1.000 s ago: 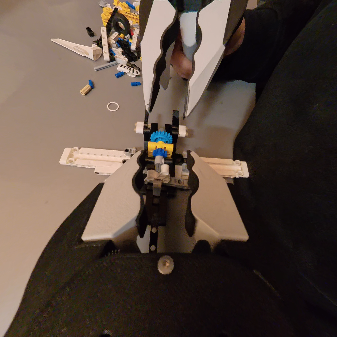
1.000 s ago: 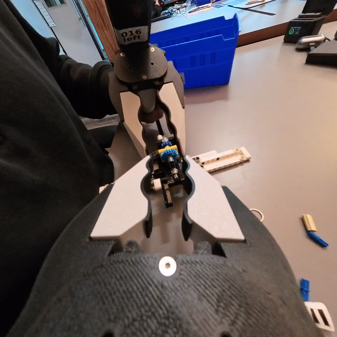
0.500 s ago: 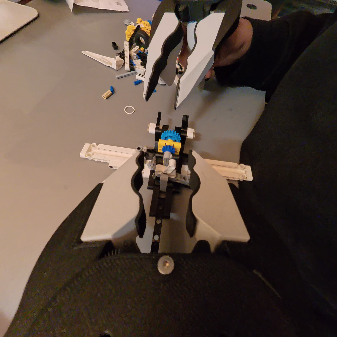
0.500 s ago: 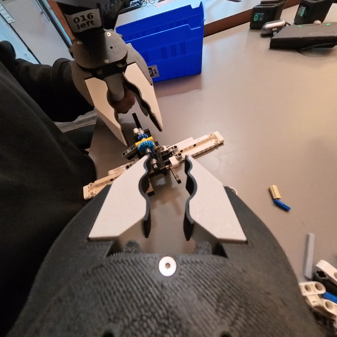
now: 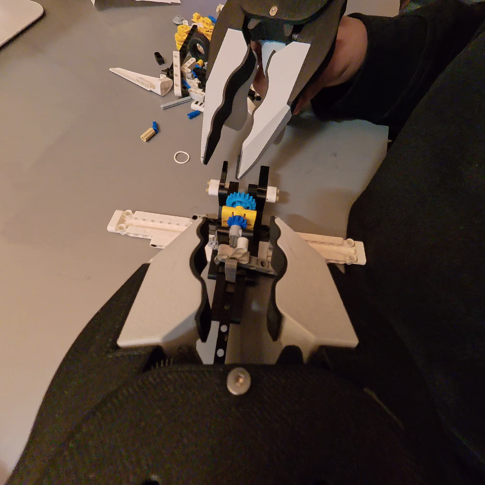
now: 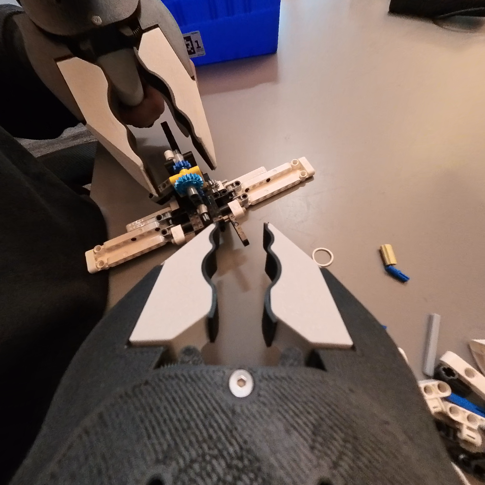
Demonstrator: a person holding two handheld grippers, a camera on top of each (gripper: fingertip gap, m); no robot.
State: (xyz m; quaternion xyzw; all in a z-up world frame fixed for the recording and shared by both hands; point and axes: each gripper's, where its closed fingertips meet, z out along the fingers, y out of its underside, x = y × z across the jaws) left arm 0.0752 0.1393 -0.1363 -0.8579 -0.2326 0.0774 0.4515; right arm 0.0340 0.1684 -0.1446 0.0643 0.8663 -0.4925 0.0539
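Left hand-held gripper (image 5: 237, 219) closed against the black core of a brick-built assembly of white panels, black beams, blue gears and a yellow block (image 5: 237, 214), which rests on the grey counter (image 5: 65, 183); right hand-held gripper (image 6: 240, 225) apart and empty, its tips flanking without contact the assembly's thin black perforated beam (image 6: 240, 232); white panels (image 5: 149, 225) form the long axis, crosswise to the left fingers; beam and gear shaft run along them.

White ring (image 6: 322, 257) just right of right fingers (image 6: 288, 275); tan connector (image 6: 388, 254), blue pin (image 6: 397, 273) farther right; blue bin (image 6: 231, 31), possibly stacked, beyond.
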